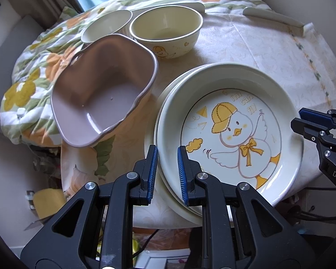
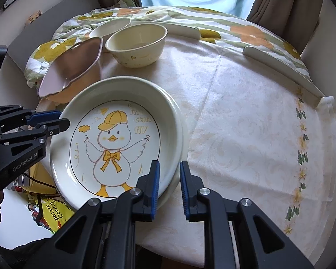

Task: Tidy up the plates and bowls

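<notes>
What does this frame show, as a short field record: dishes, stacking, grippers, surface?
top plate: duck plate, cartoon duck with a yellow cap
stacking: duck plate sits on the lower plate, whose rim shows beneath it
bowls: pink bowl tilted; cream bowl upright behind it; third bowl beside that
left gripper: shut on the duck plate's rim at one side
right gripper: shut on the rim at the opposite side
surface: round table under a pale cloth, floral quilt at the far edge
</notes>
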`<state>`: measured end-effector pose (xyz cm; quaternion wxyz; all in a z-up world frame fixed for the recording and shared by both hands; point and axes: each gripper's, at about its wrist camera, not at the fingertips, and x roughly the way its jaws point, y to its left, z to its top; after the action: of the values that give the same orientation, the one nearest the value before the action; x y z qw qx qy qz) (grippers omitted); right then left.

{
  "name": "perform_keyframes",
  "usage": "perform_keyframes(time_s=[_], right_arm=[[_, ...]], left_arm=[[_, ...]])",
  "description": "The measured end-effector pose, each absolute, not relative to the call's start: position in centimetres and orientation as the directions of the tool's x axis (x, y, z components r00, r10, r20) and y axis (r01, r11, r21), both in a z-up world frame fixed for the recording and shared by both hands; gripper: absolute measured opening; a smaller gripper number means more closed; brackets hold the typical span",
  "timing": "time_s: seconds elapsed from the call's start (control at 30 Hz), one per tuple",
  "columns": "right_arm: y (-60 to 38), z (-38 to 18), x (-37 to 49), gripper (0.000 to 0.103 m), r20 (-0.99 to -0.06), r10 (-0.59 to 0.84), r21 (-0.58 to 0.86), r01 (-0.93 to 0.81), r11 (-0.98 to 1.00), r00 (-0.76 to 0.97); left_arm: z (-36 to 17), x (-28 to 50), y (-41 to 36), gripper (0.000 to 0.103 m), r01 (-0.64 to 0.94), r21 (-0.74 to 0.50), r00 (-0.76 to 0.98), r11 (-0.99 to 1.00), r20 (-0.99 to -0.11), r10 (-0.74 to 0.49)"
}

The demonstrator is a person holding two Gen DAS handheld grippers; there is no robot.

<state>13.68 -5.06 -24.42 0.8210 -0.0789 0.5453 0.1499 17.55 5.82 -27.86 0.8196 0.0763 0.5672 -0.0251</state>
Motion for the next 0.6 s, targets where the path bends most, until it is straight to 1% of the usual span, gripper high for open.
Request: perform_keyframes(time_s=[0.13,0.27,0.3,0.33,0.37,0.4,0.43,0.53,0.6], right_arm=[[-6.0,-21.8,14.4,0.016,-0.892,0.208,0.075,-0.324,0.943,0.402],[-6.0,-19.5,15.6,0.016,-0.865,0.277,0.121,-0.363,0.924,0.417],[-5.8,-19.0,15.9,0.020,-0.860,0.297,0.133,-0.380,0.916,0.415],[-5.4,-18.5,16.3,0.026,-0.853,0.318,0.143,-0.400,0.905,0.414],[-5.1,-18.0,16.6,0.051,-0.843,0.343,0.158,-0.420,0.894,0.413],[-4.7,-17.6,17.1,0.078,-0.833,0.373,0.178,-0.440,0.880,0.409],[-4.4,-17.2,17.5,0.085,-0.820,0.404,0.201,-0.458,0.866,0.404],[-2.9,-16.6,18.8,0.086,-0.801,0.464,0.244,-0.501,0.830,0.378],[-1.7,-16.7,19.5,0.086,-0.796,0.489,0.262,-0.526,0.809,0.356]], left_arm=[[-25.4,17.4,6.8,0.015,0.084,0.083,0.402,0.993,-0.915,0.042],[-21.6,16.9,9.1,0.015,-0.011,0.044,0.477,0.999,-0.878,0.044],[-20.7,16.8,10.0,0.015,-0.043,0.033,0.498,0.999,-0.866,0.050],[-19.9,16.7,10.8,0.015,-0.073,0.023,0.511,0.997,-0.857,0.058],[-19.3,16.7,11.7,0.016,-0.106,0.013,0.519,0.994,-0.852,0.067],[-19.0,16.8,12.6,0.016,-0.137,0.003,0.519,0.991,-0.852,0.075],[-18.9,16.8,13.5,0.016,-0.163,-0.009,0.510,0.987,-0.857,0.076],[-19.3,16.7,16.0,0.016,-0.235,-0.101,0.500,0.967,-0.866,0.031],[-20.0,16.6,17.4,0.017,-0.276,-0.127,0.481,0.953,-0.876,0.022]])
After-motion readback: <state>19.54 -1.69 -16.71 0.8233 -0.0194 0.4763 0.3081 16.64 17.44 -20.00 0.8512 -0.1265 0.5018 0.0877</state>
